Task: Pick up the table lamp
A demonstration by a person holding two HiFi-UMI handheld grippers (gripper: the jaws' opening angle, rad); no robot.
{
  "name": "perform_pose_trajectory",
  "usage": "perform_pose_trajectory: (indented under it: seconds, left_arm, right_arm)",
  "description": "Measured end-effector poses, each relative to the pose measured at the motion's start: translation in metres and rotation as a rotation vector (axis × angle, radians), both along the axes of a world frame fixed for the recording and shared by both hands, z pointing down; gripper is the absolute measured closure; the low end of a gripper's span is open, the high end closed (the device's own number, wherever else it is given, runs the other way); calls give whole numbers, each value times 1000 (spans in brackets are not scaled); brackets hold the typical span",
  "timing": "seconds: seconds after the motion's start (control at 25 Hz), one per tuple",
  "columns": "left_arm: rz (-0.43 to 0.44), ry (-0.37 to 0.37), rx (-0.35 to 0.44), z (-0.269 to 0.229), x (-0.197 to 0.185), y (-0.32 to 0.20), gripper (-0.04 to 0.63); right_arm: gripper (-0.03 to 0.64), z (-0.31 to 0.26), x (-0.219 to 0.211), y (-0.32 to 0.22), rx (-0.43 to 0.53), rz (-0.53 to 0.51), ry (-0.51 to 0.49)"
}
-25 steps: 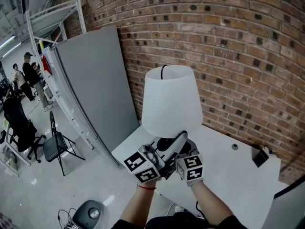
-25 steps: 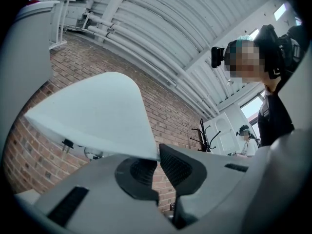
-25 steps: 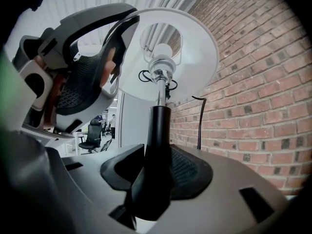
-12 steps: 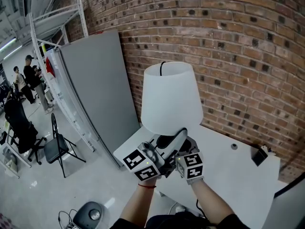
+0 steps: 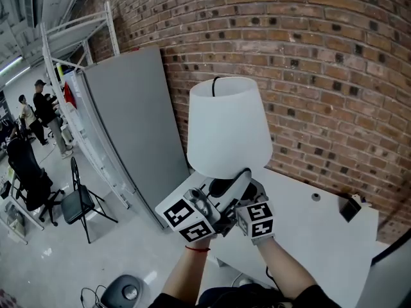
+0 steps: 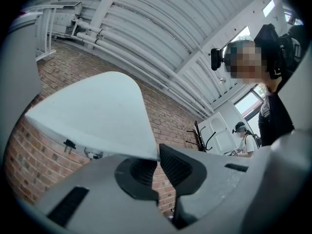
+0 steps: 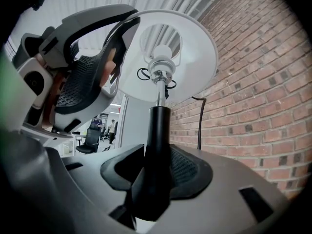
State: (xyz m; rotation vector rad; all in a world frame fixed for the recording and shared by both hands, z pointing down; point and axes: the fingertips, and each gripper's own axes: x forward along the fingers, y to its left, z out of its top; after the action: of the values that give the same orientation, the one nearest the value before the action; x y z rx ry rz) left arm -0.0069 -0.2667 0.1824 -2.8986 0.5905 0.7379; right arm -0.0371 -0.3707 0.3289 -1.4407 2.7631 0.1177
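Observation:
The table lamp has a white conical shade (image 5: 226, 127) and a black stem (image 7: 157, 130), and is held in the air above the near corner of the white table (image 5: 321, 236). My right gripper (image 7: 153, 174) is shut on the black stem below the bulb (image 7: 161, 55). My left gripper (image 6: 157, 162) is shut on the lower rim of the shade (image 6: 97, 111); its fingers (image 7: 92, 72) show either side of that rim in the right gripper view. In the head view both marker cubes sit side by side just under the shade.
A brick wall (image 5: 321, 76) stands right behind the lamp, with a black cord (image 7: 200, 121) hanging along it. A grey panel (image 5: 128, 120) leans to the left. A black object (image 5: 351, 209) and a small round piece (image 5: 315, 197) lie on the table. A folding chair (image 5: 80, 197) and people (image 5: 46, 104) are at far left.
The lamp and both grippers have risen a little together; the shade sits higher against the wall. Both grips are unchanged.

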Motion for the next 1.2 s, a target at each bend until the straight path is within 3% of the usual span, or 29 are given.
perform_pose_trajectory:
  seconds: [1.2]
  left_arm:
    - [-10, 0, 51, -25, 6, 19, 571]
  right_arm:
    - [456, -35, 4, 14, 76, 9, -19]
